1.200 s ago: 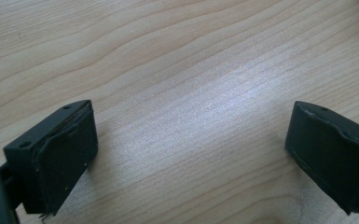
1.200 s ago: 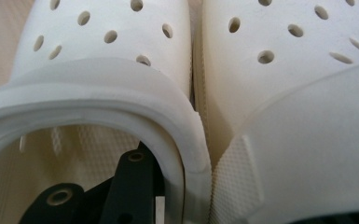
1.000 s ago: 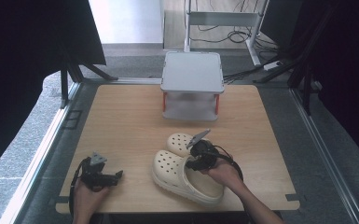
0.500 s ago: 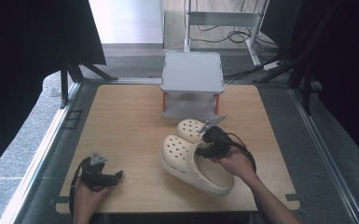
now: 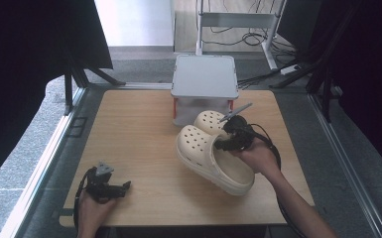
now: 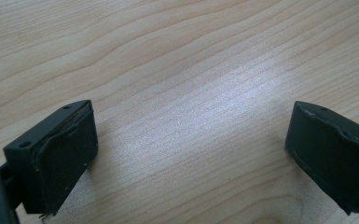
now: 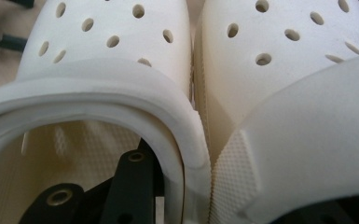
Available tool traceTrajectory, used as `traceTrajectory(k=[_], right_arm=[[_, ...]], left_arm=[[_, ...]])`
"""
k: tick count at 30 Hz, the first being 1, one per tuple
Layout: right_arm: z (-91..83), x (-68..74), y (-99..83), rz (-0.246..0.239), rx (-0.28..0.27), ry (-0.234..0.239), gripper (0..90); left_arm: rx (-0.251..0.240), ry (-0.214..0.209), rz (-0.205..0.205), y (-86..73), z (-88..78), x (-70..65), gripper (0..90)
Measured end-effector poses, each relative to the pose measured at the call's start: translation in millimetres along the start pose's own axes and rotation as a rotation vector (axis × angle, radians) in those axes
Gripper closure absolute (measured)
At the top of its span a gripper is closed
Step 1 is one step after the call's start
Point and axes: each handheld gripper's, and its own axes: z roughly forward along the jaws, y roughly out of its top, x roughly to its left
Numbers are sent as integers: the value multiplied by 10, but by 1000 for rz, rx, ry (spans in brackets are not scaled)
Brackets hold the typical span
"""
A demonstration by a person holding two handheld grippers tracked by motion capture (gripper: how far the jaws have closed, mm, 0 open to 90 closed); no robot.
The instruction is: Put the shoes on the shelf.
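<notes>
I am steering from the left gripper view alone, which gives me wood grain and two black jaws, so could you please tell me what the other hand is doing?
Observer: In the high view the right gripper holds a pair of cream clogs above the table.
Operator: Thank you. How does it grip them?
Observer: The right gripper view has one jaw inside the left-hand clog's opening, with the two inner walls pressed together.
Operator: Is anything close to the toes?
Observer: Yes, the toes point towards a grey box with a flat lid at the table's far edge.
Operator: And my own gripper?
Observer: The left gripper rests open near the table's front left corner.
</notes>
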Motion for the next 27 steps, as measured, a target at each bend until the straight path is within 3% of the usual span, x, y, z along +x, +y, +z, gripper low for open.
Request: traceTrajectory(k=[5, 13, 27], right_arm=[[-117, -105, 128, 19, -12, -31, 672], [-238, -288, 395, 97, -28, -91, 675], [-255, -488, 886, 191, -52, -161, 679]], left_arm=[[-1, 0, -1, 0, 1, -1, 22], [-2, 0, -2, 0, 1, -1, 22], [4, -3, 1, 2, -3, 3, 22]])
